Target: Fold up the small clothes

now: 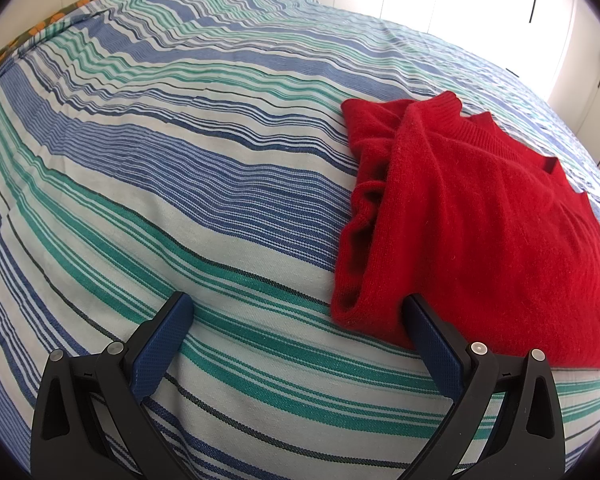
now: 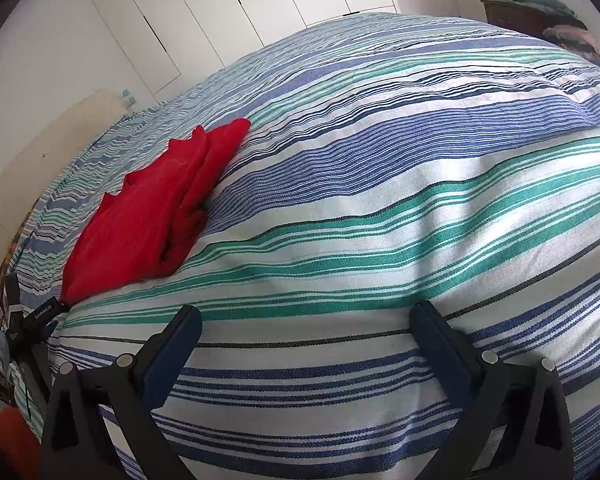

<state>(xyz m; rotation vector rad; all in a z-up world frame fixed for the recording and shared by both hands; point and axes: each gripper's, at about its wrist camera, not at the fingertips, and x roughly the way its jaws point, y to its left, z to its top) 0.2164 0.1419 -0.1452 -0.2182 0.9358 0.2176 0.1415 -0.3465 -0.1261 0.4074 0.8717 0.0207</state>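
A red knit sweater lies folded on the striped bedspread, at the right of the left wrist view. My left gripper is open just above the bedspread, its right finger touching the sweater's near edge, nothing between the fingers. In the right wrist view the same red sweater lies at the left, well away from my right gripper, which is open over bare bedspread. The left gripper's body shows at the far left edge, beside the sweater's corner.
White wardrobe doors stand beyond the bed. A dark dresser with piled clothes is at the back right. A patterned cloth shows at the bed's far left edge. Wide bare bedspread lies left of the sweater.
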